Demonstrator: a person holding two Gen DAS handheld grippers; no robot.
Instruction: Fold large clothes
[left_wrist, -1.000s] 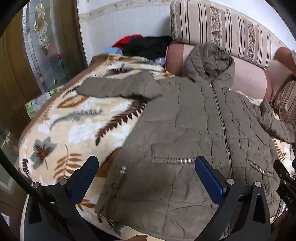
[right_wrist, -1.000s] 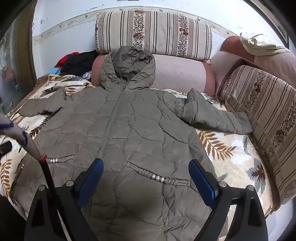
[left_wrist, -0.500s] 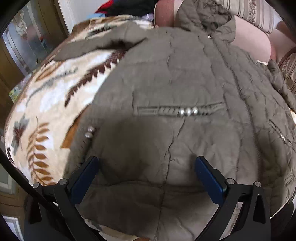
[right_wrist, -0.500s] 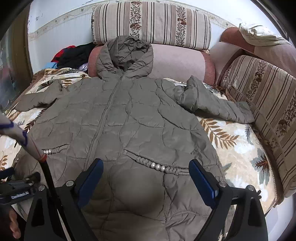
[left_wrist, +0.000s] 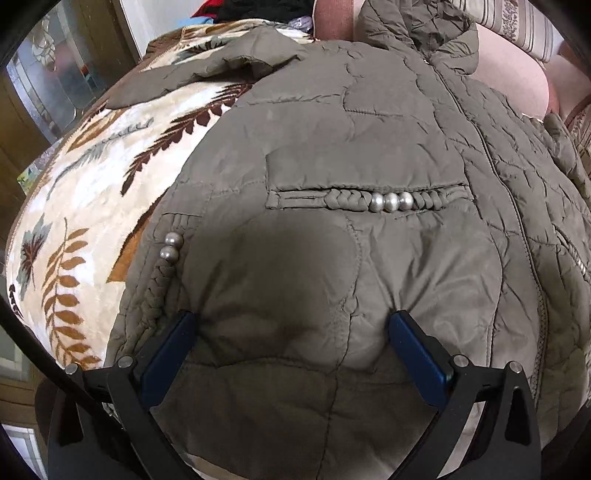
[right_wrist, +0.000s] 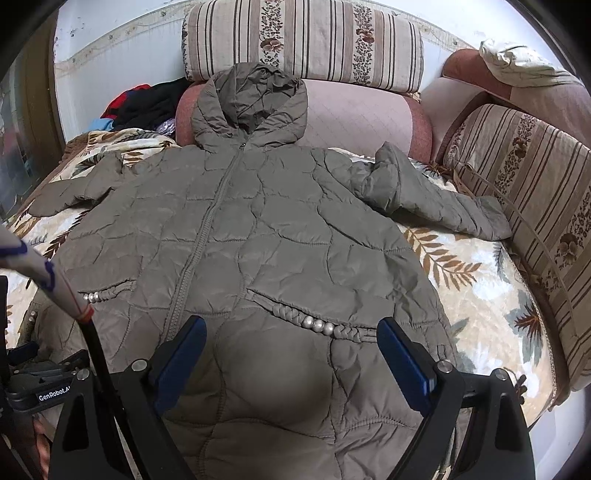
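The left gripper (left_wrist: 290, 332) has its fingers wide, low over the jacket (left_wrist: 369, 147) hem. The right gripper (right_wrist: 291, 338), fingers equally wide, alone shows both sleeves and the hood (right_wrist: 251, 99) beyond them.

The only readable text is white lettering on the black body of the left gripper (right_wrist: 33, 384), seen at the lower left edge of the right wrist view. It reads "GenRobot.A", with the rest cut off behind a black rod. Nothing legible appears on the coat, the cushions or the blanket in either view.
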